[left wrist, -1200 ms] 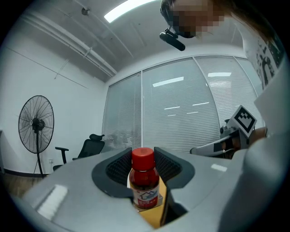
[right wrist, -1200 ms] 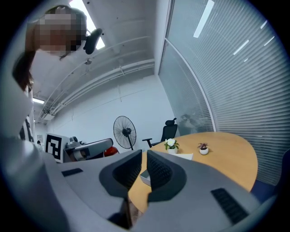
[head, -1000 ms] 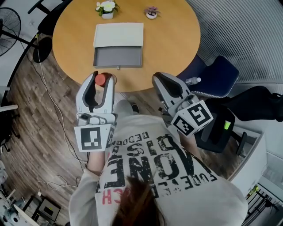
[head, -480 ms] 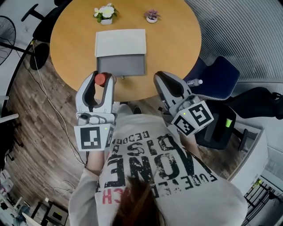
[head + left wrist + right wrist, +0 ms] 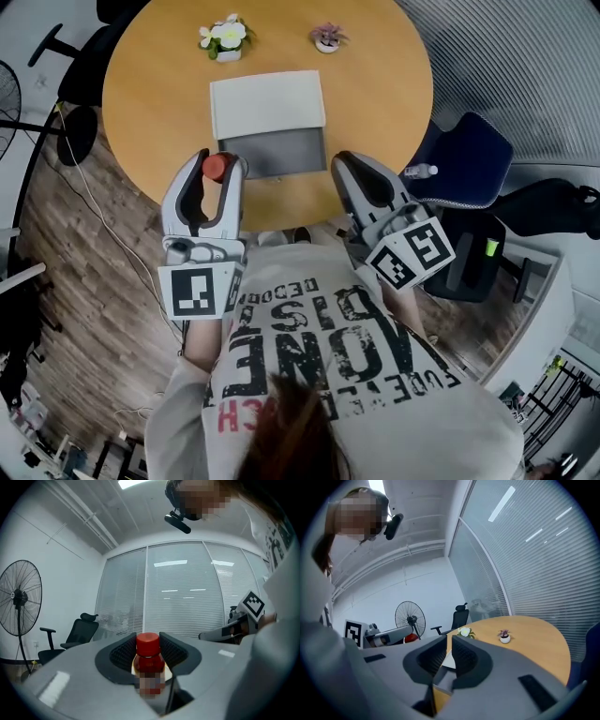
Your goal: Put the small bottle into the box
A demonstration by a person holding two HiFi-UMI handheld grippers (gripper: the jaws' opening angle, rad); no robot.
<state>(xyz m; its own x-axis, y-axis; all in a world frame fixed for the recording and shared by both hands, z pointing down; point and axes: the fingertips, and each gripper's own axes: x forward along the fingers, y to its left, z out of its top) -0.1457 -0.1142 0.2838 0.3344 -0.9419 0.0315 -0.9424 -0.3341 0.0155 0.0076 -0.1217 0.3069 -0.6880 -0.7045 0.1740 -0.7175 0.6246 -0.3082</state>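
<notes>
Small bottle (image 5: 149,660) stands upright between the ribbed pads of the left gripper (image 5: 215,173), which clamp its sides. The head view shows only its red cap, held over the near edge of the round table (image 5: 375,84), just short of the box (image 5: 267,108), whose grey drawer is open towards the person. The left gripper view shows no table, only blinds, a fan (image 5: 19,603) and an office chair (image 5: 77,637). In its own view, the right gripper (image 5: 448,644) is empty, its jaws a narrow slit apart, with two flowerpots (image 5: 505,637) beyond.
</notes>
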